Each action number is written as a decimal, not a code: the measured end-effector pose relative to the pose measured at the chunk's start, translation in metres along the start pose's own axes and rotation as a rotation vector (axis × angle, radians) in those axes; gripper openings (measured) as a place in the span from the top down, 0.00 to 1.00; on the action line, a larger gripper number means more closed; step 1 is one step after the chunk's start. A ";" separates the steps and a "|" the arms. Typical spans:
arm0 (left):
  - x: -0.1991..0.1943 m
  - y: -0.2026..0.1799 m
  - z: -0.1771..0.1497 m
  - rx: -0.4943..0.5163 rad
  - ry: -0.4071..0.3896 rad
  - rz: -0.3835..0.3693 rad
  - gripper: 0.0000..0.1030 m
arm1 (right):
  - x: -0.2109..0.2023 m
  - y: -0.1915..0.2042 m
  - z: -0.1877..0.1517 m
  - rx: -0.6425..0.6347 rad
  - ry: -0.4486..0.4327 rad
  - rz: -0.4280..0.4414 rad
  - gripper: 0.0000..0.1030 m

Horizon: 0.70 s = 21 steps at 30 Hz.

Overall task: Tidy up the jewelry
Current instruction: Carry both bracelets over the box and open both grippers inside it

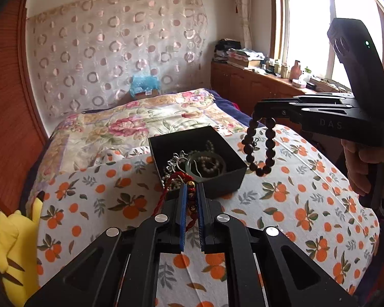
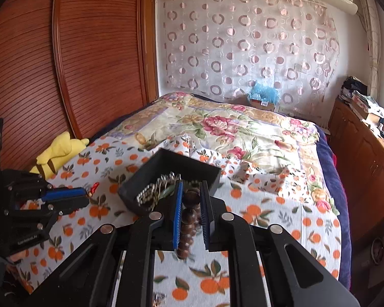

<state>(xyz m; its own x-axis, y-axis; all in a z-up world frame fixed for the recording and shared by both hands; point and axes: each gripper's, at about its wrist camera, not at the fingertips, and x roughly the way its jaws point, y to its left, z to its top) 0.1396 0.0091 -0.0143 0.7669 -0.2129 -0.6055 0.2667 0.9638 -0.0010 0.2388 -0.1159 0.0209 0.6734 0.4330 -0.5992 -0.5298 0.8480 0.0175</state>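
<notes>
Left gripper (image 1: 191, 192) clamped on red cord bracelet (image 1: 175, 192) at box's 6 o'clock; right gripper (image 2: 191, 194) pinches dark bead bracelet (image 1: 259, 148), dangling at 3 o'clock. Both seemingly bound for black box (image 1: 233, 176).

Left gripper (image 1: 192, 189): jaws nearly closed, blue pads clamped on a red cord bracelet (image 1: 176, 192), fingers pointing toward 12 o'clock in its own view. Right gripper (image 2: 192, 192): jaws pinched on a dark wooden bead bracelet (image 2: 189, 220), held level, entering the left view from 3 o'clock. Right hand (image 1: 363, 168) wraps the handle below; finger placement probably a full grip, edge distortion blurs it.
</notes>
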 end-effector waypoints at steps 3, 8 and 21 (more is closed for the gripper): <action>0.002 0.006 0.003 -0.010 0.000 0.005 0.94 | 0.005 0.003 0.010 -0.003 -0.006 0.003 0.86; 0.005 0.013 0.007 -0.018 0.000 0.012 0.94 | 0.015 0.008 0.023 -0.005 -0.007 0.016 0.86; 0.025 0.019 0.023 -0.017 0.019 0.042 0.94 | 0.060 0.014 0.010 0.046 0.075 0.048 0.85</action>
<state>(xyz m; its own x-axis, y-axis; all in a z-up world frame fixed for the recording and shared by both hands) 0.1775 0.0181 -0.0116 0.7662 -0.1691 -0.6199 0.2244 0.9744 0.0116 0.2768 -0.0755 -0.0069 0.6064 0.4505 -0.6552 -0.5347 0.8409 0.0832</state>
